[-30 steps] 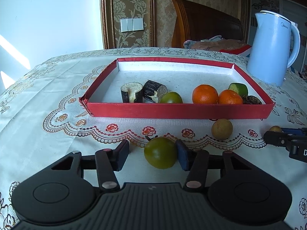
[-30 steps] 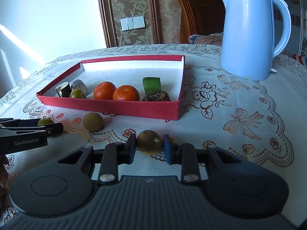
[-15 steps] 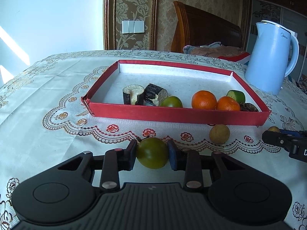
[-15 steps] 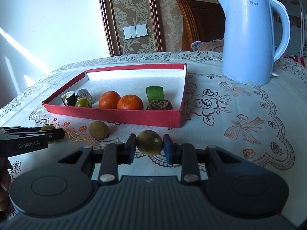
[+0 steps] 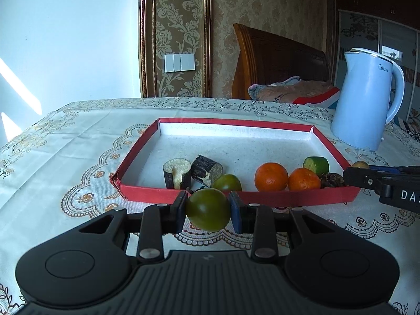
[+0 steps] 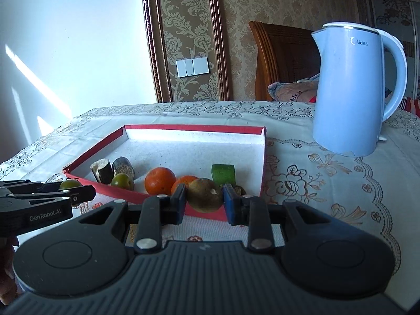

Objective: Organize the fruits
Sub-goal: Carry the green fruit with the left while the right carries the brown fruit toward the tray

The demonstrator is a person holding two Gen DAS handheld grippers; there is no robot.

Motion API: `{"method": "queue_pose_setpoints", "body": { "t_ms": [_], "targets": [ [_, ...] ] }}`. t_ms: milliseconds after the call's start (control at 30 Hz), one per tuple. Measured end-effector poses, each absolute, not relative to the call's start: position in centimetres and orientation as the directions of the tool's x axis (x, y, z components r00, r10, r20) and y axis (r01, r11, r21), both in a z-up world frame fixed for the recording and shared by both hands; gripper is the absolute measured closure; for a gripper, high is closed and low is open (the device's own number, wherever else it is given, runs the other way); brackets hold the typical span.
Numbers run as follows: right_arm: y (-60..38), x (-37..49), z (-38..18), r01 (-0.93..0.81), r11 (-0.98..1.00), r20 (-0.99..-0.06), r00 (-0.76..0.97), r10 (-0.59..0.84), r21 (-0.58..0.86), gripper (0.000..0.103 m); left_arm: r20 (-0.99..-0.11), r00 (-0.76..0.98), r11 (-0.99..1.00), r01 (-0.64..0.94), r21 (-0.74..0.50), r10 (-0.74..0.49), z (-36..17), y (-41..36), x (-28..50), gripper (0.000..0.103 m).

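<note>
Patterned wallpaper, a wooden headboard and a white wall switch stand behind a table spread with an embroidered cream tablecloth. On the cloth sits a shallow red tray with a white floor, and a pale blue kettle stands on the cloth at about two o'clock from the tray in the right wrist view. Along the tray's near wall lie two dark cut chunks with pale cores, a small green fruit, two oranges, a green cut piece and a dark wrinkled fruit just beside the second orange. The left gripper is clamped on a green round fruit, its jaws having just been closing onto it; both pads press its sides and it hangs above the cloth just short of the tray's near wall, at six o'clock from the small green fruit inside. The right gripper is clamped on a brown round fruit, held in front of the tray's near right corner. In the left wrist view the right gripper's tip reaches in at three o'clock; in the right wrist view the left gripper shows at nine o'clock with its green fruit between the fingers.
</note>
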State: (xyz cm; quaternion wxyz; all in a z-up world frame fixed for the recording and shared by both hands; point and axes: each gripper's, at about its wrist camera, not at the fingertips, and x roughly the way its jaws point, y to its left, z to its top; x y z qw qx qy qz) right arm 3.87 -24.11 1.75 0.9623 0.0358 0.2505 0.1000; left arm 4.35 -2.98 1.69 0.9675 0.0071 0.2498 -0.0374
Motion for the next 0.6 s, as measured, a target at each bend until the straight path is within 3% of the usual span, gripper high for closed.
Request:
{"method": "queue_pose_setpoints", "body": {
  "t_ms": [233,600],
  "targets": [
    [-22.9,6.5,2.5,-0.184,0.978,-0.462,0.862,0.209,0.099,0.075,-0.409,0.911,0.999,0.046,-0.005,-0.044,3.7,-3.5,7.0,0.070],
    [-22.6,8.9,1.2,-0.170,0.981,-0.485,0.853,0.191,0.088,0.075,-0.393,0.919,0.999,0.041,0.019,-0.030,3.0,-4.9,9.3,0.070]
  ]
}}
